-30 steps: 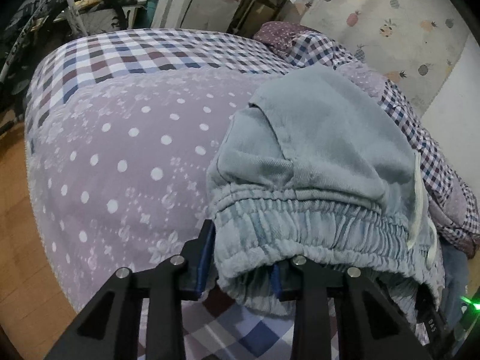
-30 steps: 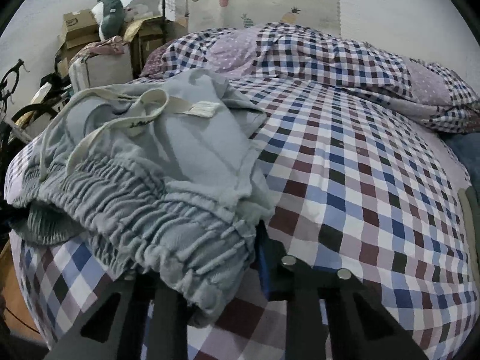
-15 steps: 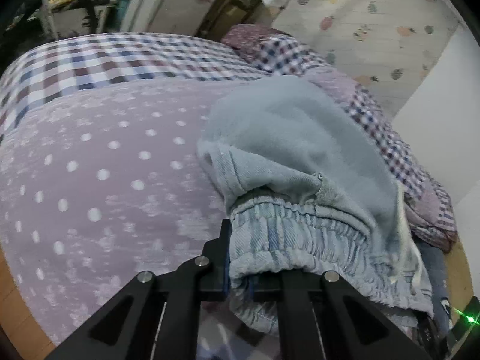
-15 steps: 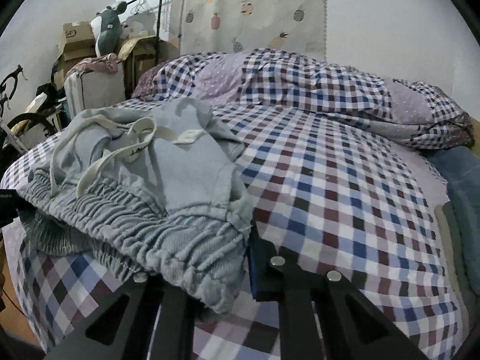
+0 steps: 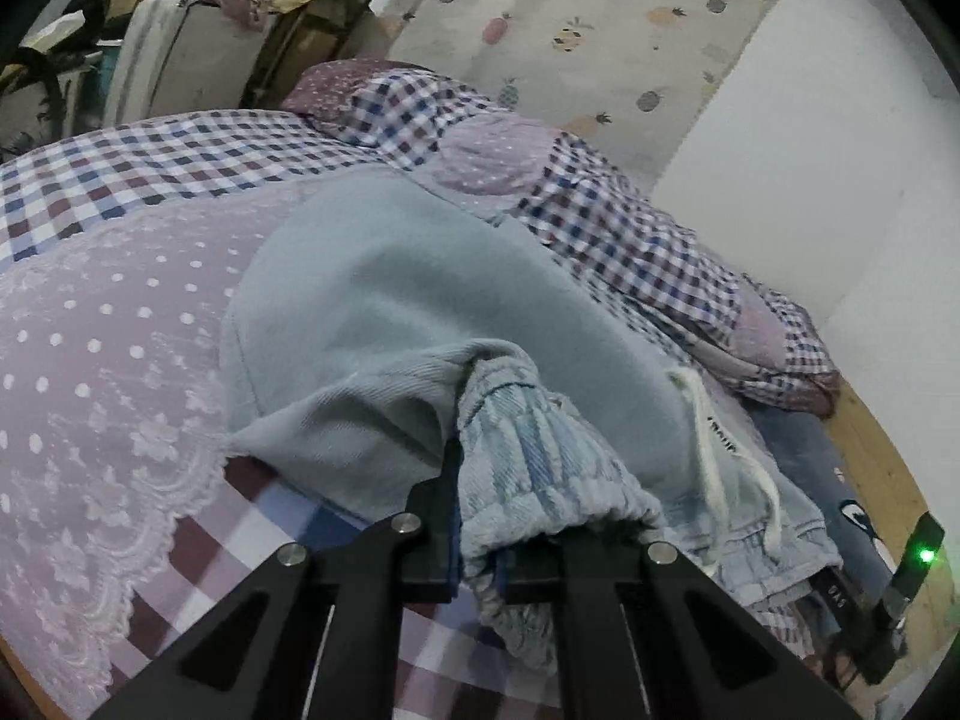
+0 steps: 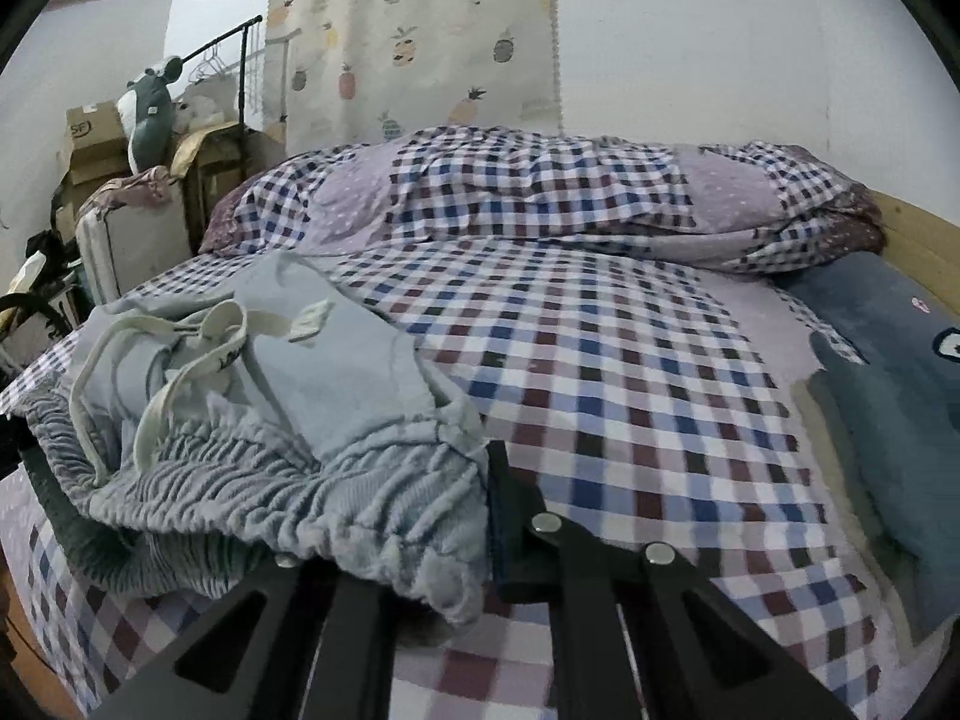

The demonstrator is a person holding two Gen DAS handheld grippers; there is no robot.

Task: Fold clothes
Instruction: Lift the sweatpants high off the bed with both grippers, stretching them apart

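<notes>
lifted since before, grey trousers [image 5: 384, 324] hang above checked bed [image 6: 630, 372] near pineapple curtain [image 6: 420, 42].

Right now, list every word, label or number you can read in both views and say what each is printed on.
"SF": on the cardboard box at the far left of the right wrist view.
Dark print on the white drawstring of the grey-blue trousers: too blurred to read.
White marks on the other gripper's black body: too small to read.
Nothing else legible.
</notes>
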